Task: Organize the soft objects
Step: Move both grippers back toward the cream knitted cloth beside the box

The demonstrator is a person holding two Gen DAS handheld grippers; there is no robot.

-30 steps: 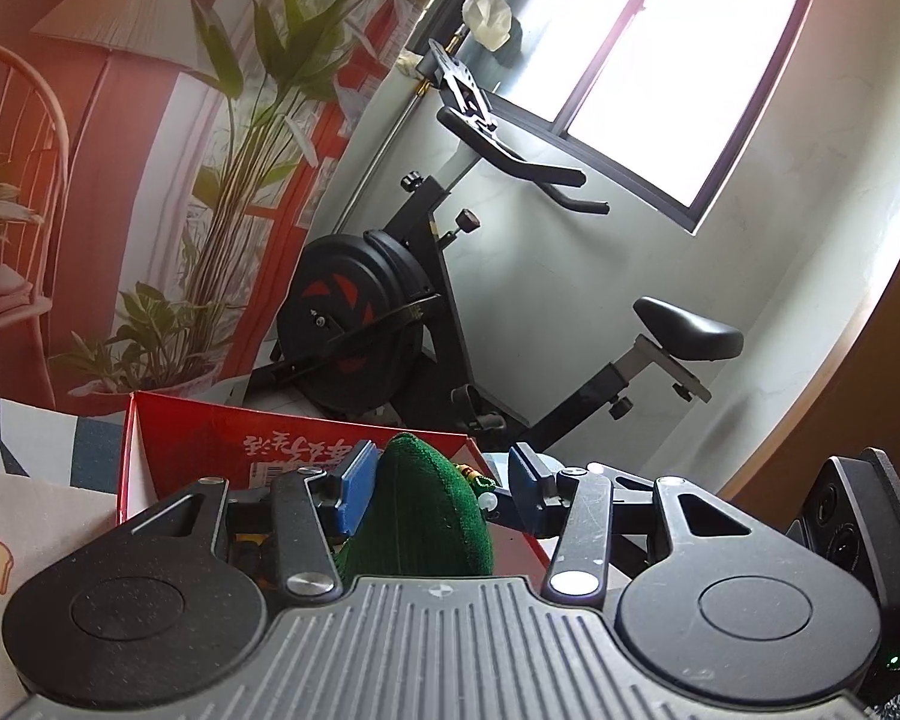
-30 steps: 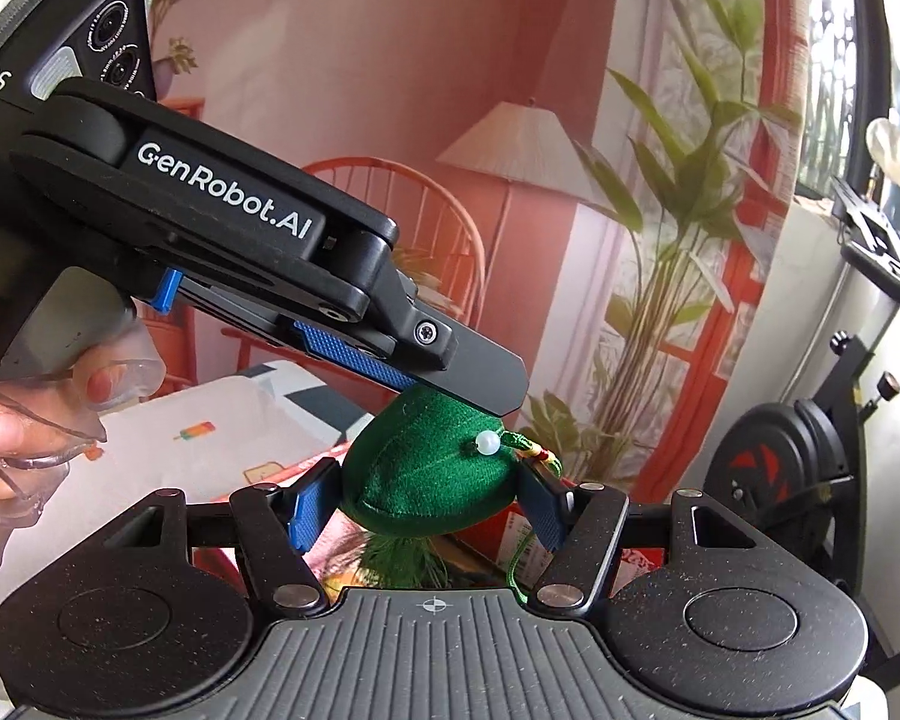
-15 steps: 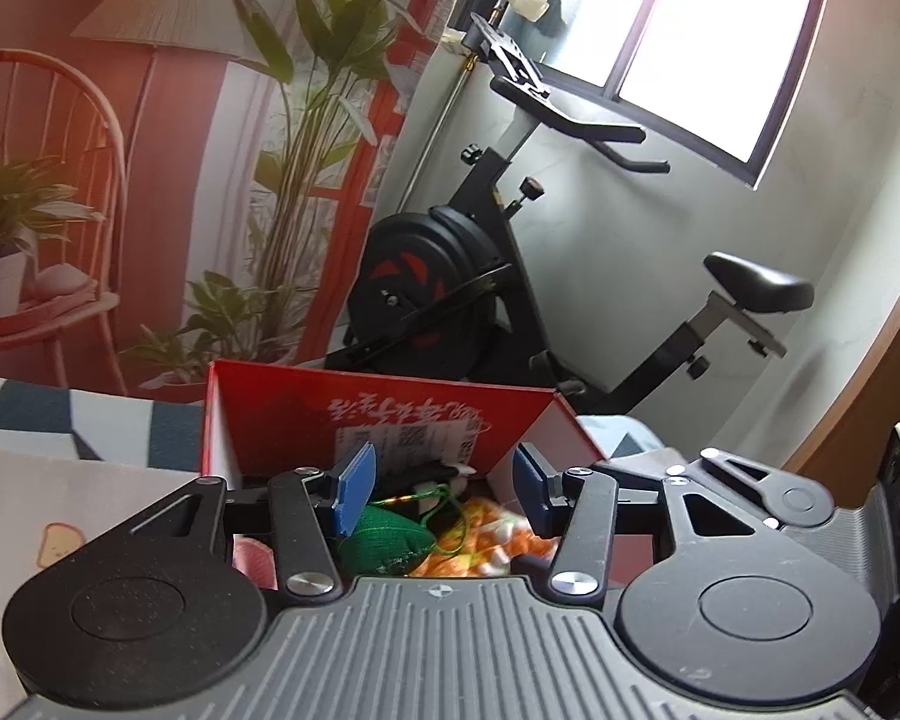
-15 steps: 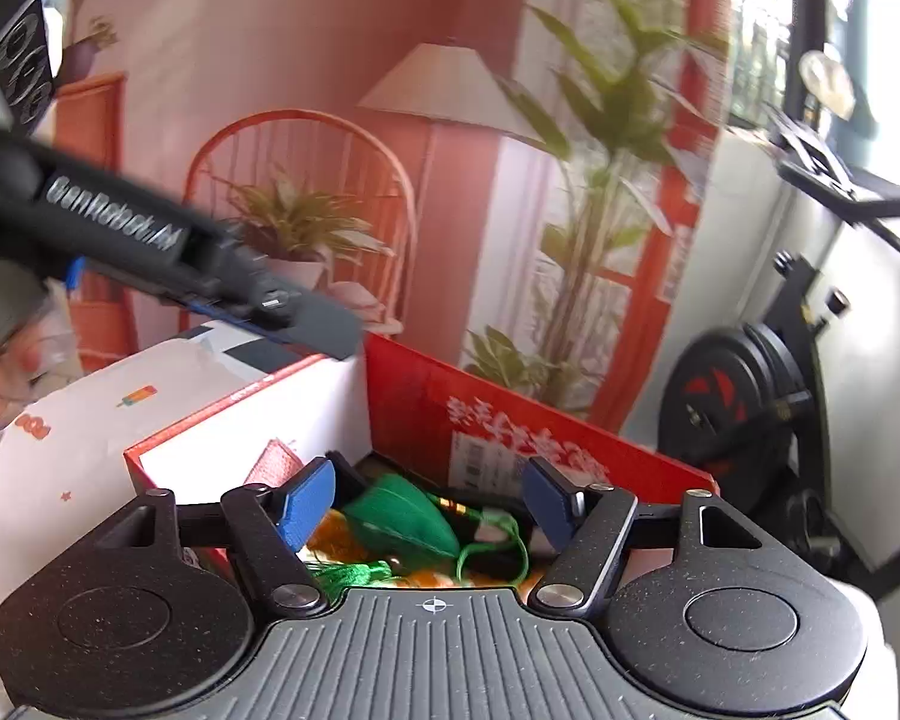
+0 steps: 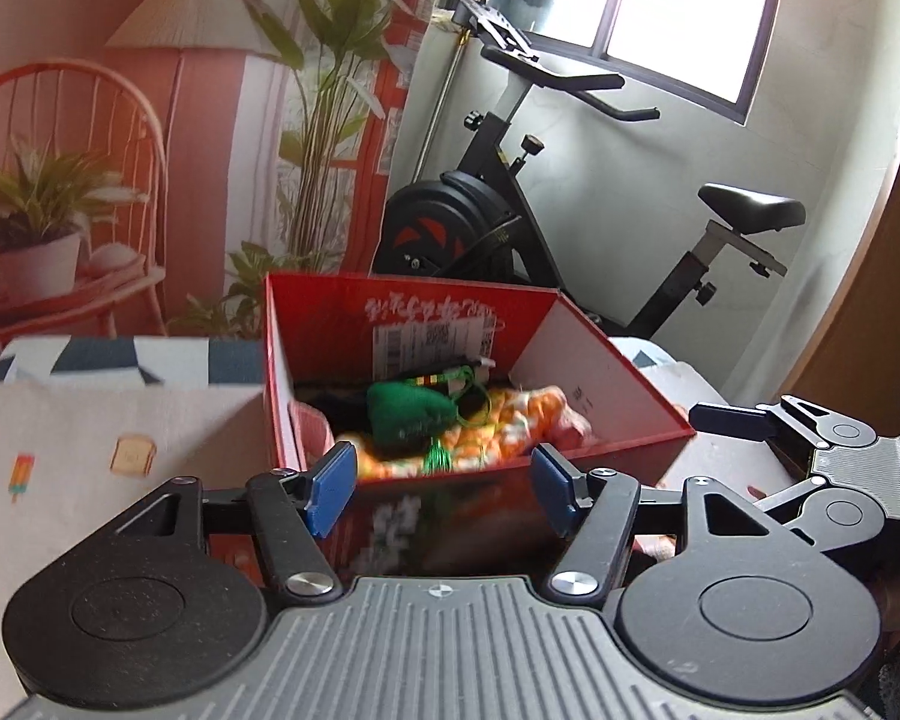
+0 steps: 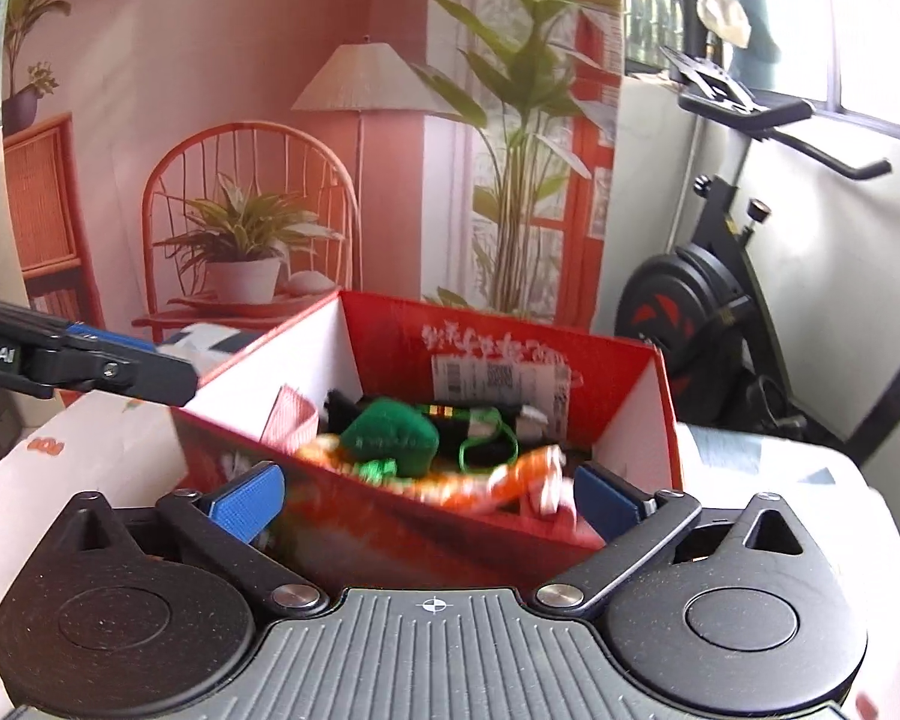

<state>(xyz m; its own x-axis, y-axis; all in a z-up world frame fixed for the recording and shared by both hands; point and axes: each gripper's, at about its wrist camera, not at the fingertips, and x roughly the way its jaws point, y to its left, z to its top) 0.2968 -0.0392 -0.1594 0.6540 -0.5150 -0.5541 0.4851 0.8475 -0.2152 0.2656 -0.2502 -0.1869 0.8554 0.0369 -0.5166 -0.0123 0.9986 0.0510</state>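
Left wrist view has the red box (image 5: pixel 606 441) in mid-frame, and the green plush sachet (image 5: pixel 411 411) lies inside it on an orange patterned soft toy (image 5: pixel 510 420), its tassel trailing toward the near wall. The left tool (image 5: pixel 438 486) sits low in the frame before that wall, jaws opening with nothing between them. Right wrist view shows the same: the right tool (image 6: pixel 426 501) is spread wide and still opening, empty, with the sachet (image 6: pixel 390 435) resting in the middle of the box (image 6: pixel 642 438). Gathering the soft things in one container appears to be the aim, so the sachet looks stowed. The tabletop (image 5: pixel 90 438) carries a printed cloth.
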